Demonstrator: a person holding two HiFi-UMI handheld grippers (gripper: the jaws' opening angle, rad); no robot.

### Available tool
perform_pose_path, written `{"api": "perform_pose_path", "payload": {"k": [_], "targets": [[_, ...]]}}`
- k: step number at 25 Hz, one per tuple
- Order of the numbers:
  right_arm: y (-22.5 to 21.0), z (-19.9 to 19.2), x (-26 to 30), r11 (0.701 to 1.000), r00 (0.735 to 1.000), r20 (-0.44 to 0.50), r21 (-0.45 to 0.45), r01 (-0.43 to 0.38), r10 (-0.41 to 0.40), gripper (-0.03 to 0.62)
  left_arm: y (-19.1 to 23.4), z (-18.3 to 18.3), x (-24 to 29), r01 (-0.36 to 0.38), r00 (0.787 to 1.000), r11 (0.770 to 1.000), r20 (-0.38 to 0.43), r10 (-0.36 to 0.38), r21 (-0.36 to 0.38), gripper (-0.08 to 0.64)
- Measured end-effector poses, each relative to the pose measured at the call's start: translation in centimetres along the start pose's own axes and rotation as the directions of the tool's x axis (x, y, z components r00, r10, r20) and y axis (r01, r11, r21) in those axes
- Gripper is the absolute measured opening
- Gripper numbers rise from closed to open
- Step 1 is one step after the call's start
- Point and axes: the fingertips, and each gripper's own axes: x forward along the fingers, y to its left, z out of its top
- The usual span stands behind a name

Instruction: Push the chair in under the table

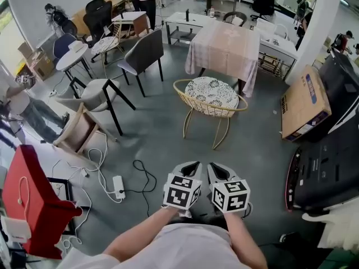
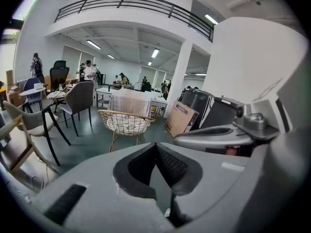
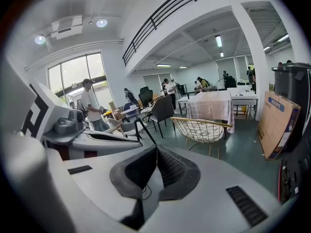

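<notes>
Showing balcony railing, gripper views only, wire chair ahead

two grippers, one gold wire chair

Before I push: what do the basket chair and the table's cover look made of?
Chair: thin gold-toned wire basket and legs, likely coated metal; open mesh you can see through. Seat pad: white patterned fabric, apparently. Table cover: pale matte cloth, hanging in soft folds.
</notes>
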Motion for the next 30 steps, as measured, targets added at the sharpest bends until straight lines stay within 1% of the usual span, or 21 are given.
{"api": "perform_pose_path", "payload": {"k": [7,15,19,23,30], "targets": [[0.0,0.3,0.8,1.0,1.0,-0.005,0.001,-0.01,0.01,0.003,1.2,-0.3,0.0,-0.003,1.0,1.0,-0.02,0.003,0.008,0.005],[-0.8,0.6,3.1,1.0,0.999,-0.028,-0.017,-0.027,0.026,0.005,3.3,0.4,1.7,-0.014,0.999,1.0,-0.04,0.014,0.004,0.005],[-2.1,1.7,5.2,0.999,0.999,-0.029,-0.01,-0.034,0.033,0.005,4.7,1.7,3.5,-0.022,0.999,1.0,-0.042,0.022,0.016,0.005],[-3.6,3.0,7.9,0.999,0.999,-0.034,-0.014,-0.042,0.041,0.005,6.4,3.0,6.0,-0.029,0.998,1.0,-0.055,0.029,0.012,0.005],[-7.9,5.7,12.8,0.999,0.997,-0.053,-0.019,-0.048,0.047,0.005,8.9,6.0,11.8,-0.028,0.996,0.999,-0.083,0.03,0.019,0.005]]}}
